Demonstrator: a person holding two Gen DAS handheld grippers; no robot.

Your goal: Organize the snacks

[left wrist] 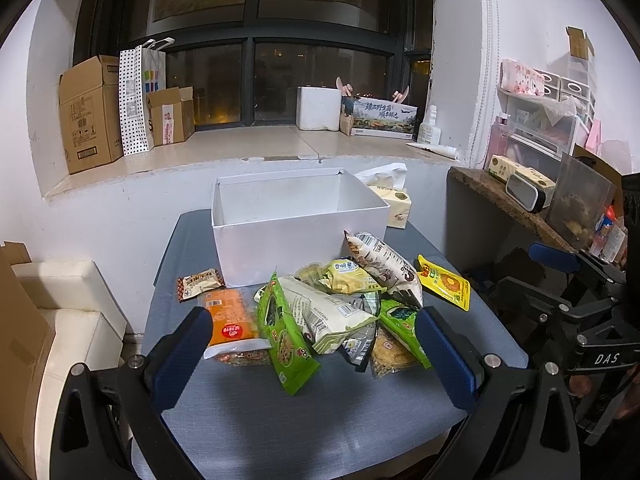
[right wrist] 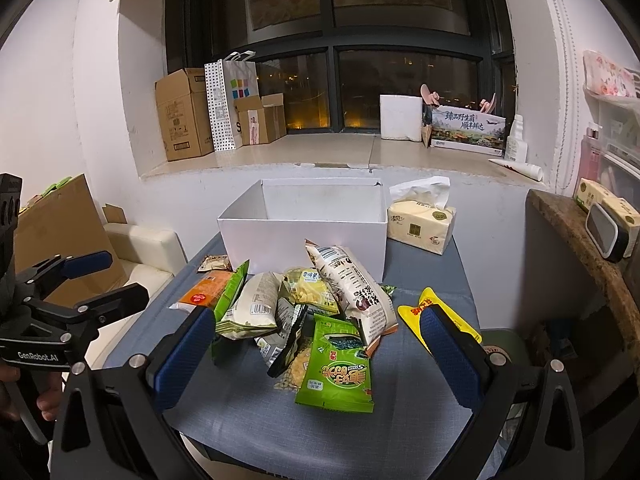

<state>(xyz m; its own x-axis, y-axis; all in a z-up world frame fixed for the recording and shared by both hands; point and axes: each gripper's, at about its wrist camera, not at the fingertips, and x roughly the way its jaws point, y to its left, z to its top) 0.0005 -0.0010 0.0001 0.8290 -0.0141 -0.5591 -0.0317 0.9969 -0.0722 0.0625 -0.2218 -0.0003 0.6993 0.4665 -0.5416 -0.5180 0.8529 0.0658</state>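
Observation:
A pile of snack packets lies on a blue-grey table (left wrist: 304,412) in front of an empty white box (left wrist: 296,224). In the left wrist view I see an orange packet (left wrist: 232,316), a green seaweed packet (left wrist: 286,336), a white chips bag (left wrist: 384,268) and a yellow packet (left wrist: 446,286). My left gripper (left wrist: 314,320) is open and empty, above the near side of the pile. My right gripper (right wrist: 320,320) is open and empty, over the pile, with a green seaweed packet (right wrist: 340,364) between its fingers. The white box (right wrist: 304,236) stands behind.
A tissue pack (right wrist: 422,224) sits right of the box. A small brown packet (left wrist: 200,282) lies left of the box. A windowsill behind holds cardboard boxes (left wrist: 90,114). A cluttered shelf (left wrist: 520,196) stands at right, a cream seat (left wrist: 76,312) at left.

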